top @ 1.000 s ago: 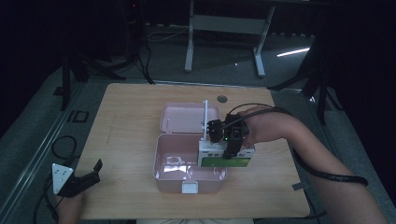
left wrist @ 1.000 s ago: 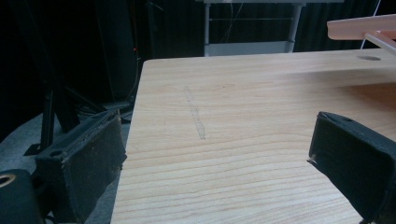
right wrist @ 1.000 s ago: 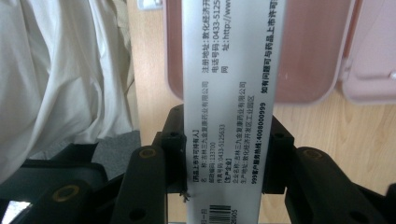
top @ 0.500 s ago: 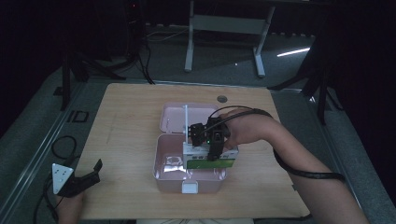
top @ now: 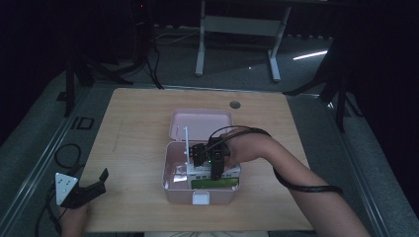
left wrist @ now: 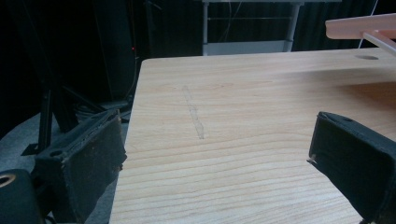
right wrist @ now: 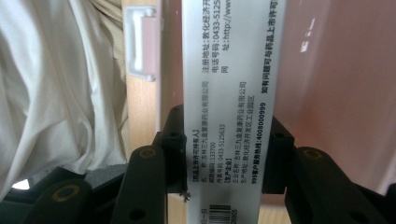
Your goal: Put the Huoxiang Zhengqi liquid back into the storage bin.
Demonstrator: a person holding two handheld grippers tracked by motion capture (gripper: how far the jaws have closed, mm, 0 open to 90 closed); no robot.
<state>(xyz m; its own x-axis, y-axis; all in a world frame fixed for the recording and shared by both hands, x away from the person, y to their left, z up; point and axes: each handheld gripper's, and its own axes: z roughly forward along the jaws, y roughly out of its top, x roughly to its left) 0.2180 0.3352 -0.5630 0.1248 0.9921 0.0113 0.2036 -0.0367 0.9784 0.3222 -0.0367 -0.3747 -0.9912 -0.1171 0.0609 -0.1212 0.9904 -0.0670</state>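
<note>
A dark room surrounds a pale wooden table (top: 138, 128), with black stands and a grey desk frame on the floor behind it. Near the middle of the table sits a pink plastic case (top: 170, 180), its lid (top: 200, 123) thrown back flat toward the far edge and a white latch (top: 200, 198) on its near wall.

The right gripper (top: 213, 170) is down inside the case, and its jaws are clamped on a white medicine box (right wrist: 229, 93) with a green face (the green panel shows from above, along the near side of the case interior). In the right gripper view the box runs up between the two black jaws, printed with Chinese text, a phone number and a barcode at its lower end; the pads press against both long sides. Pink case wall (right wrist: 327, 84) stands beside the box on one side, and the latch (right wrist: 140, 44) and a strip of table edge on the other, with pale cloth beyond. The box seems to rest on the case floor, though the hand hides its underside. A thin white upright piece (top: 186, 143) rises at the case's back left.

The left gripper (top: 81, 190) lies at the near left corner of the table, well apart from the case. Its jaws stand spread wide with nothing between them but bare wood (left wrist: 224, 140).
</note>
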